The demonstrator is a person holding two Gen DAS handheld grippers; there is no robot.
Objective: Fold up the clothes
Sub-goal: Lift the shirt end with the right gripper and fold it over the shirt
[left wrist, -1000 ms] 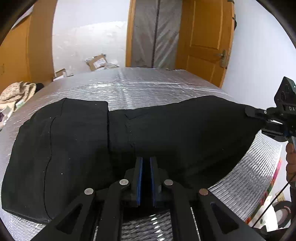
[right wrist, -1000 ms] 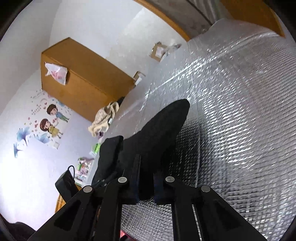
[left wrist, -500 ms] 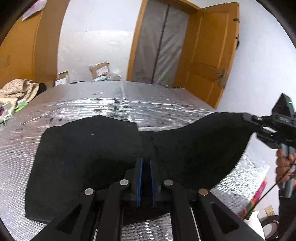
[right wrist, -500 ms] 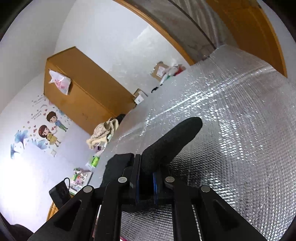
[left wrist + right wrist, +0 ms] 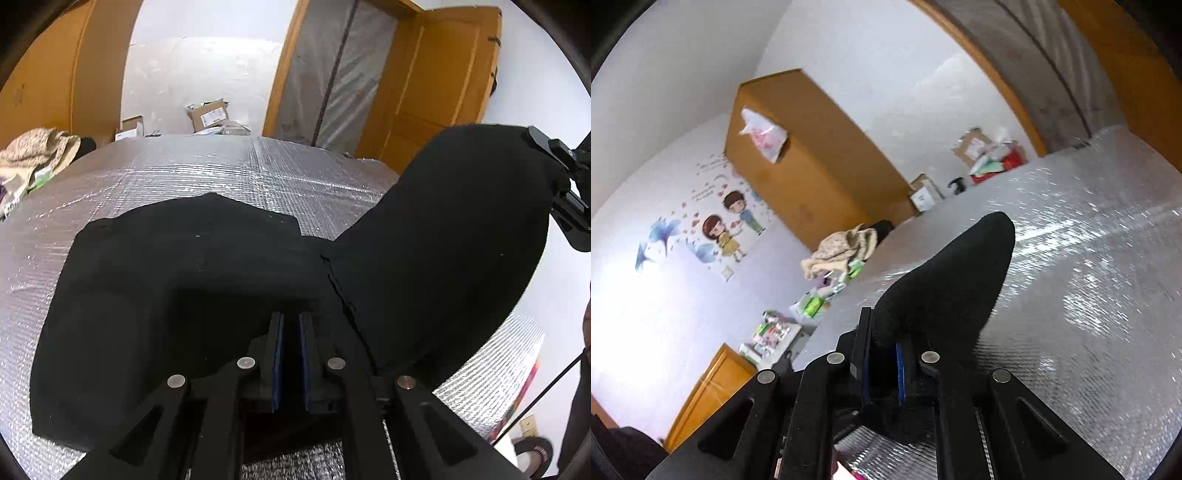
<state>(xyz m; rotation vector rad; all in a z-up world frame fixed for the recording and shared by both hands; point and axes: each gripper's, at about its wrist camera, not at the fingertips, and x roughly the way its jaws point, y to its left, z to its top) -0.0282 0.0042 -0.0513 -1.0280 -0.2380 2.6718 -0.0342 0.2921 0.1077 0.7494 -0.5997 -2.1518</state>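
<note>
A person is folding a black garment (image 5: 192, 280) on a silver-quilted worktop (image 5: 177, 177), a claw in each hand. The left claw (image 5: 291, 325) is pinching the near edge at the garment's middle, blue pads nearly together on the cloth. The right claw (image 5: 882, 347) is gripping one end, holding it in the air while the rest is lying flat on the worktop. The risks look plain enough: thin cloth could be slipping from either narrow pinch; the raised flap could be sagging and landing creased or askew; and a hard pull could be dragging the whole piece across the slick quilting, or toward the near edge, which lies close to the left claw.
</note>
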